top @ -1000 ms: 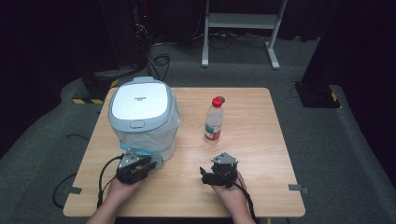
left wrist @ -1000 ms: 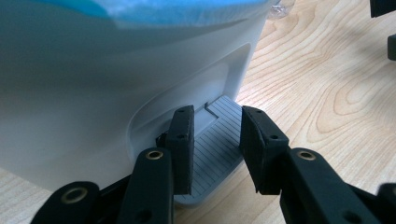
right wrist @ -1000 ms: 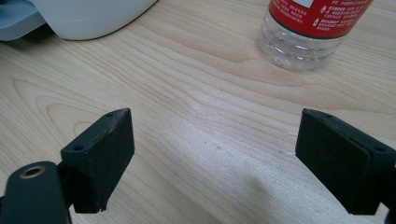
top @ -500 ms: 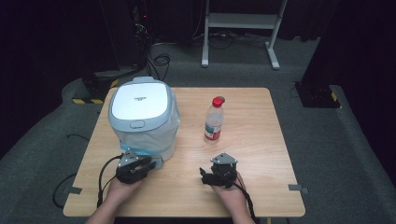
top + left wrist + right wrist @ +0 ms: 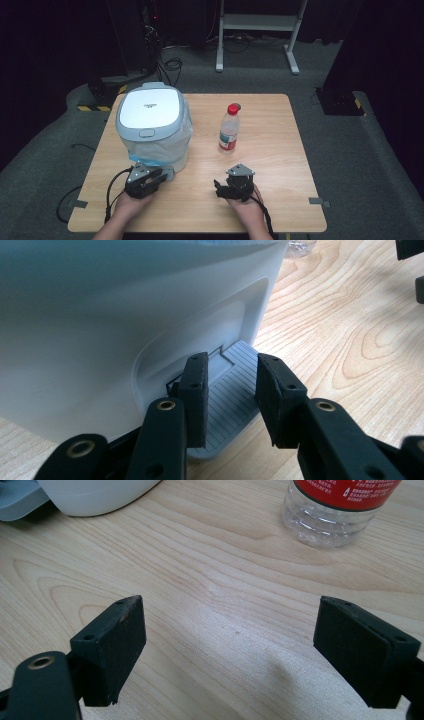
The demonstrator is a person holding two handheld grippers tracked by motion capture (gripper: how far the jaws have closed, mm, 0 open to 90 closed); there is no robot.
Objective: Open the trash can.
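1. I see the white and pale-blue plastic pedal bin (image 5: pixel 154 127) standing on the left half of the light wooden table (image 5: pixel 280 165), lid down, clear liner bag showing under the rim.
2. Its grey ribbed foot pedal (image 5: pixel 227 400) sticks out at the base on the near side, flat against the tabletop.
3. My left gripper (image 5: pixel 159 175) is right at the bin's foot. In the left gripper view both black jaws sit low over the pedal, one over its left edge by the bin wall, the other over its right edge; ribbed surface shows between them.
4. Left jaws are drawn in as narrow as they go, w/ a small gap remaining. Can't tell if the pads actually press on the pedal or just sit above it.
5. My right gripper (image 5: pixel 231 186) is near the table's front edge, well apart from the bin. Jaws spread wide, bare wood between them; they closed a little just now, nothing caught.
6. A clear plastic water bottle w/ red cap and red label (image 5: pixel 229 128) stands upright mid-table, beyond the right gripper and to the right of the bin, not touching it.
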